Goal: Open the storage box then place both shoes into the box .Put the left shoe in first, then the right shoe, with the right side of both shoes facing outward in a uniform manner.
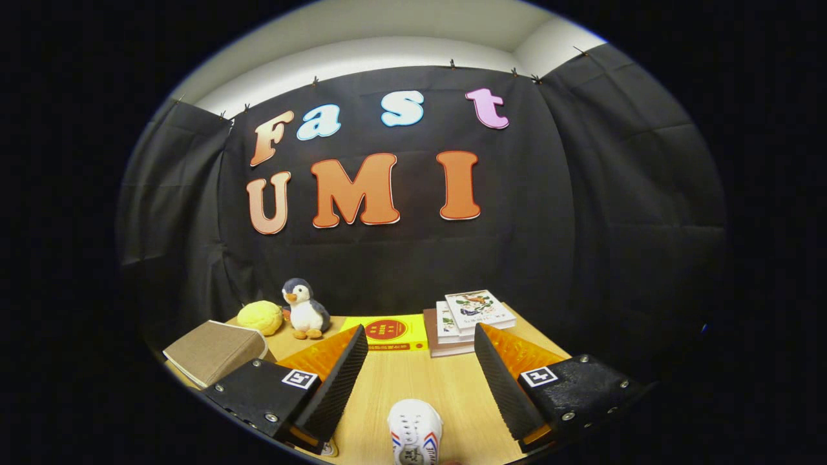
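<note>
A small white shoe (pixel 415 438) with laces and red and blue side stripes lies on the wooden table (pixel 413 381), low between my two fingers and close under the camera, its toe pointing away from me. My gripper (pixel 421 340) is open, the two fingers spread wide above the table with nothing held between them. The shoe sits nearer to me than the fingertips and touches neither finger.
Beyond the fingertips lie a yellow book (pixel 391 332) and a stack of books (pixel 468 320). A toy penguin (pixel 303 310), a yellow plush ball (pixel 260 317) and a brown book (pixel 213 352) stand at the back left. Black cloth walls close the booth.
</note>
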The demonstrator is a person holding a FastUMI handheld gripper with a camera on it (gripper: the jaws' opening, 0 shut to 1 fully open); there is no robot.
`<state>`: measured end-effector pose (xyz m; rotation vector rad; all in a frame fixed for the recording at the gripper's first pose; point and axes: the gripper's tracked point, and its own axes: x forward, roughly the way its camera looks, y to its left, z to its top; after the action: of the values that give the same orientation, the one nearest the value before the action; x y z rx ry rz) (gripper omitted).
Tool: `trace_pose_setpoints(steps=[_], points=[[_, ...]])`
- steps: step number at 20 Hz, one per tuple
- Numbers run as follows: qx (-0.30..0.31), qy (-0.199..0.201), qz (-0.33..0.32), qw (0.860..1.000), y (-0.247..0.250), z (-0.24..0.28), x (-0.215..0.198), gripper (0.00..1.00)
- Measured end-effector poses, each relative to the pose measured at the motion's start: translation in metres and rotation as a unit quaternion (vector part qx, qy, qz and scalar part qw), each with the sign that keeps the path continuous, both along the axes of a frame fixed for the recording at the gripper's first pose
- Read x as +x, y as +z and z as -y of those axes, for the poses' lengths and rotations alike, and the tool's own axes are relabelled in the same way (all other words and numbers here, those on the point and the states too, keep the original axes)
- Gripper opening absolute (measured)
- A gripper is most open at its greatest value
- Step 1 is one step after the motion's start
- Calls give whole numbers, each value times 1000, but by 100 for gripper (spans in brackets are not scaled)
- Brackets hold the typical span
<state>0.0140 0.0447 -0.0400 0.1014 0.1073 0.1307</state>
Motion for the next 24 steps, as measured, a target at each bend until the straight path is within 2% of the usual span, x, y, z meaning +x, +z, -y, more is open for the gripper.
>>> trace_pose_setpoints(steps=[4,8,12,14,18,24], points=[[40,72,-54,995,-28,-49,-1,97],[86,165,-135,973,-62,-110,-13,99],[125,228,-199,945,-88,-159,-21,98],[151,260,-226,927,-96,-184,-26,98],[202,317,-291,880,-114,-228,-34,98],[263,393,-376,797,-138,-279,-57,98]])
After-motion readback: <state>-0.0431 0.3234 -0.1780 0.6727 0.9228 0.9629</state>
